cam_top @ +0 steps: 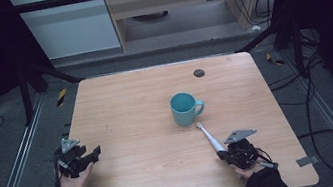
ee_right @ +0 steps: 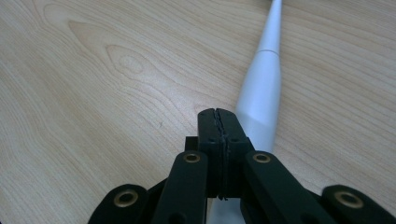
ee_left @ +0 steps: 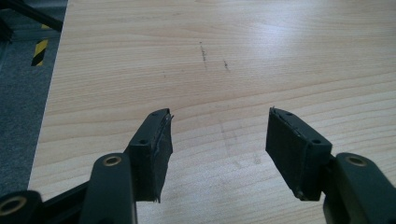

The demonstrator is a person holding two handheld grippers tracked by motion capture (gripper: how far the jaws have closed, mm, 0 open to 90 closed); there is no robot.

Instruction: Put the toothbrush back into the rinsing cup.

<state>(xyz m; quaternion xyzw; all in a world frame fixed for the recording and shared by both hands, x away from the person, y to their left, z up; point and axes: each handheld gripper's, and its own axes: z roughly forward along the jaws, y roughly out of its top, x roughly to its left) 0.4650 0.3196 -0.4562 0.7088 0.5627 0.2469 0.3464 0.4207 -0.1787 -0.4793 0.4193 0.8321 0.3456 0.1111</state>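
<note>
White toothbrush (cam_top: 211, 139) lies on the wooden bench (cam_top: 131, 109), head just short of the teal mug (cam_top: 184, 108). Right gripper (ee_right: 218, 122) is clenched empty above its handle; left gripper (ee_left: 218, 135) rests released.

White toothbrush (cam_top: 209, 139), teal mug (cam_top: 184, 108), light wood-grain desk (cam_top: 135, 103), black tools, yellow-black striped tape (cam_top: 61, 96) on floor.

A teal mug (cam_top: 184, 109) stands mid-bench (cam_top: 131, 104); a white toothbrush (cam_top: 209, 138) lies just beside it, running to the right gripper (cam_top: 226, 155). The left gripper (cam_top: 94, 153) rests at the left edge.
</note>
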